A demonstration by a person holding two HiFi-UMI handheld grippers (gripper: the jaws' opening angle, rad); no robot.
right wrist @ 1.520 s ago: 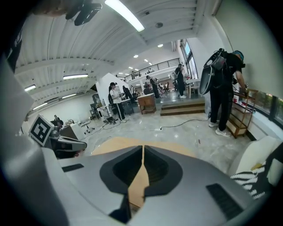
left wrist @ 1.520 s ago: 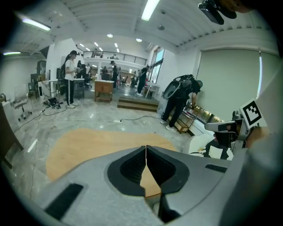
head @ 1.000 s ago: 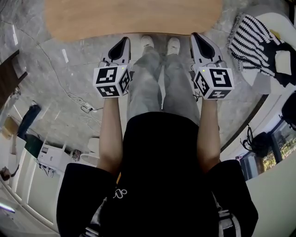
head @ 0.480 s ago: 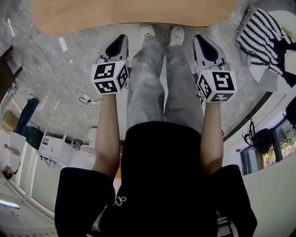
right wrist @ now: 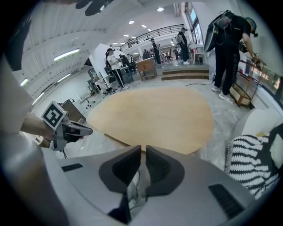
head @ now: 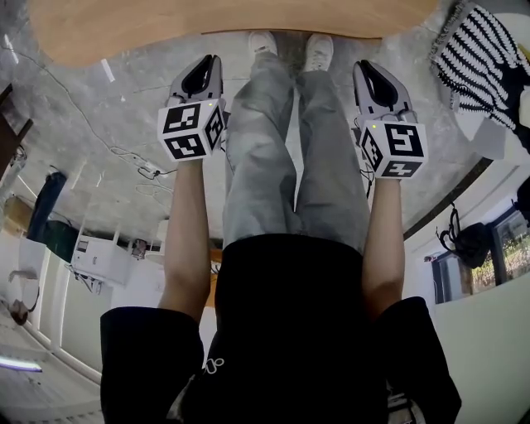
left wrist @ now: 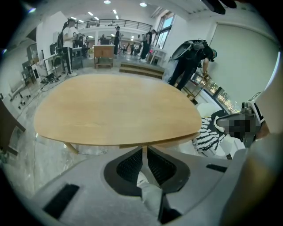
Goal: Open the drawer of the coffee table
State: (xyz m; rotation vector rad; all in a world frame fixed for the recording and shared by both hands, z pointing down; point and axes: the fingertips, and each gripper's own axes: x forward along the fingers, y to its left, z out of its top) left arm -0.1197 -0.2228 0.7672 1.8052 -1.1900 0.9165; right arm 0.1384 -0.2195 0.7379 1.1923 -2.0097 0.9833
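While the person stands at the near edge of the wooden coffee table (head: 207,29), shoes (head: 319,51) just under it, the left gripper (head: 212,61) and right gripper (head: 363,66) hang beside the legs, jaws pressed together on nothing. The drawer cannot be made out.

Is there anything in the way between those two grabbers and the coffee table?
Nothing visible. The left gripper and right gripper are both shut and empty, with only bare floor between them and the coffee table edge. The drawer itself can't be made out.
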